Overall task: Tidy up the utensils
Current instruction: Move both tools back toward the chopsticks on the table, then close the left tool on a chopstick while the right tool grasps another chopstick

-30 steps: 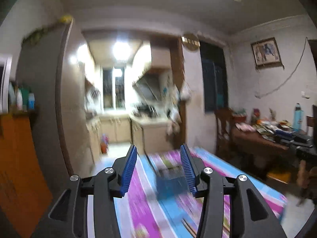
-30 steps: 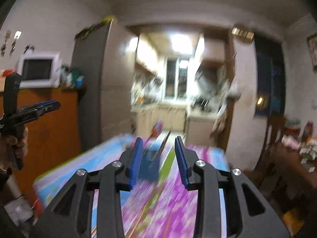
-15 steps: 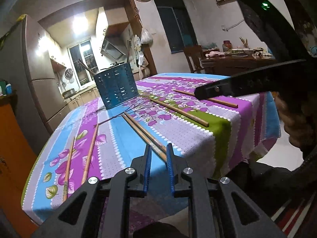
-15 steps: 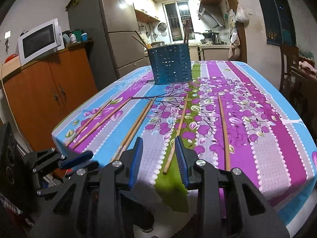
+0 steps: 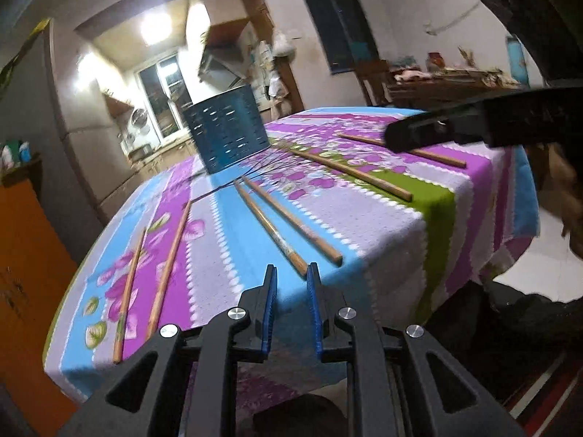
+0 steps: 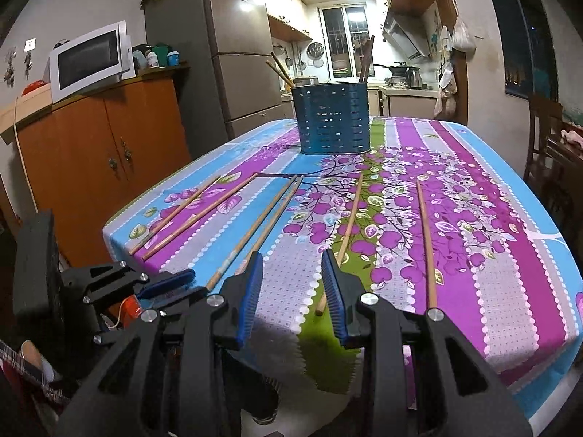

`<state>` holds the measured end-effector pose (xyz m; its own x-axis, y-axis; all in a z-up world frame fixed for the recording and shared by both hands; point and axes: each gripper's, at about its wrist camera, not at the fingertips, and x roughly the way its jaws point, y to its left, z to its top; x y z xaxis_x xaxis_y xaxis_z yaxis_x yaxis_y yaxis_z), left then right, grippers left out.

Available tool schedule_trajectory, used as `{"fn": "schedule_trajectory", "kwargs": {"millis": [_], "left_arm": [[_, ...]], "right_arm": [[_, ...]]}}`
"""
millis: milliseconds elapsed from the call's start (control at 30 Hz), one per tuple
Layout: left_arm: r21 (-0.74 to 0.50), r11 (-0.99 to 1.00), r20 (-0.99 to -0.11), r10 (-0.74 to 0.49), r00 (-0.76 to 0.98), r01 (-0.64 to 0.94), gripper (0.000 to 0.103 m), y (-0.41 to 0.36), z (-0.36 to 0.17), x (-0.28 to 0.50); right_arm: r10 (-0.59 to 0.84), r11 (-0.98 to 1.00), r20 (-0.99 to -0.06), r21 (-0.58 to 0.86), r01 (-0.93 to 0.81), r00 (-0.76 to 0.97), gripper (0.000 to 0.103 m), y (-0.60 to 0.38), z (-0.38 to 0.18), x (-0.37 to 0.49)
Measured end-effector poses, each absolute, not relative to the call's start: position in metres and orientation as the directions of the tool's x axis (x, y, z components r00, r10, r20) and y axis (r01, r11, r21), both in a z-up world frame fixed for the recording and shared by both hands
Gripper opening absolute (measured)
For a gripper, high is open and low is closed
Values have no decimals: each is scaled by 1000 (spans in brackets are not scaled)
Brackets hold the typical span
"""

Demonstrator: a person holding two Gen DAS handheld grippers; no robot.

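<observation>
Six long wooden chopsticks lie loose on the flowered purple, blue and green tablecloth [image 6: 473, 240], fanned out in front of the perforated blue metal utensil holder [image 6: 333, 120], which stands upright at the far end of the table and already holds a few sticks. The left gripper [image 5: 291, 276] hangs at the near table edge with its jaws narrow but opening, nothing between them; the butt of the nearest middle chopstick [image 5: 269, 229] lies just ahead of its tips. The right gripper [image 6: 293, 267] has its jaws partly spread and empty, near the end of the chopstick on the green stripe [image 6: 346, 222]. The probable risks are as follows. A round stick lying flat on soft cloth may roll or skid away under a glancing pad. The two middle sticks lie almost touching, so a narrow left opening may catch both or wedge between them. Several butts sit close to the table edge; a nudge may tip one off. A fingertip driven low may snag and drag the cloth, which would shift every stick and possibly the holder.
</observation>
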<state>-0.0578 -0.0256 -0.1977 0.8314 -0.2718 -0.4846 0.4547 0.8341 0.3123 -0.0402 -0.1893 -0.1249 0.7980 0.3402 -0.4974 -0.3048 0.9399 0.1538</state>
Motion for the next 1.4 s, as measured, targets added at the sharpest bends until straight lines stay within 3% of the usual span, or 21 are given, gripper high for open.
{"fn": "schedule_trajectory", "kwargs": {"millis": [100,333,400,633,867,1133,1400], "left_arm": [[311,863,-485,-217,847,399,22,-18,-196,-53],[311,842,-452,-276,848,440,23,-26,-185,-62],[346,830,-453,-261,852,438,23,-31,-190,-62],[339,843,-461,-238,855,417,23,-21,-193,-66],[317,867,-443,-222,869,384,23,-2,-190,-74],[285,849,-447,-293,845,445,30,-13,-184,-73],[289,861,-473,-252,844,418,30,-29,-196,-49]], "right_arm": [[346,937,-502,146,-317,793,32,-185,-125,-39],[381,912,-528,79,-403,759,31,-149,-141,-33],[374,911,-546,65,-407,750,25,-138,-149,-31],[367,913,-573,72,-401,732,25,-124,-157,-29],[347,920,-598,68,-385,722,8,-123,-163,-24],[303,946,-592,92,-311,746,5,-140,-163,-25],[338,939,-576,156,-306,744,5,-153,-165,-27]]}}
